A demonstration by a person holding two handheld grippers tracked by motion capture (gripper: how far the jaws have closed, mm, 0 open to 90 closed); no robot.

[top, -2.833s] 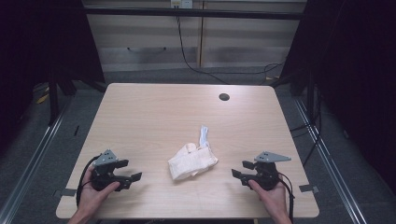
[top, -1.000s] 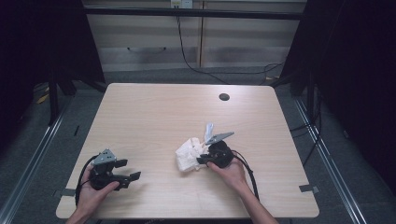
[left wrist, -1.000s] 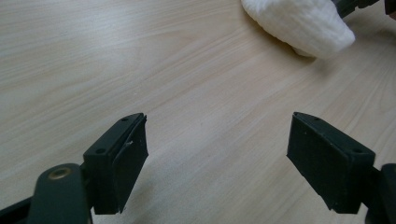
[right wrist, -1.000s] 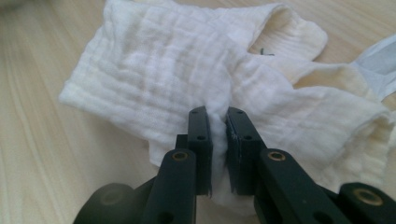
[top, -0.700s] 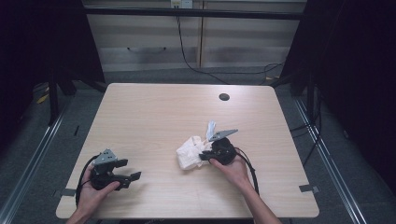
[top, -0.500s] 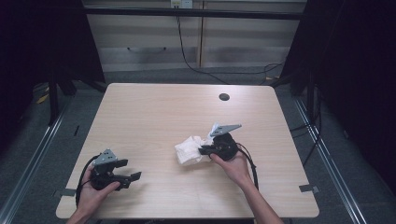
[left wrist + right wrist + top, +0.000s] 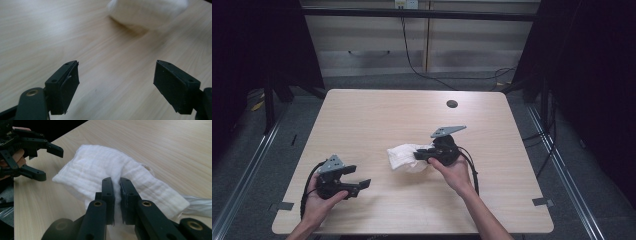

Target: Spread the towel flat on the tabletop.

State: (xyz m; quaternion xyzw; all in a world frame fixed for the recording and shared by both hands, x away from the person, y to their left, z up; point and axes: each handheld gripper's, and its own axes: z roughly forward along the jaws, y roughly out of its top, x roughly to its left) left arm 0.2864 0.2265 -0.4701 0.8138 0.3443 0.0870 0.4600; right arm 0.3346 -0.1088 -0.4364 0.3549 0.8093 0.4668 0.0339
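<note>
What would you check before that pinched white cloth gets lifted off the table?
1. Right hand-held gripper shut on the white cloth: ok, a fold sits between its jaws.
2. How deep the fold sits: cannot tell.
3. Left hand-held gripper open and apart from the cloth: ok.
4. Clear plastic by the cloth, free of it: cannot tell.
5. Nothing lying on the cloth: ok.
6. Bare table around it: ok.
</note>
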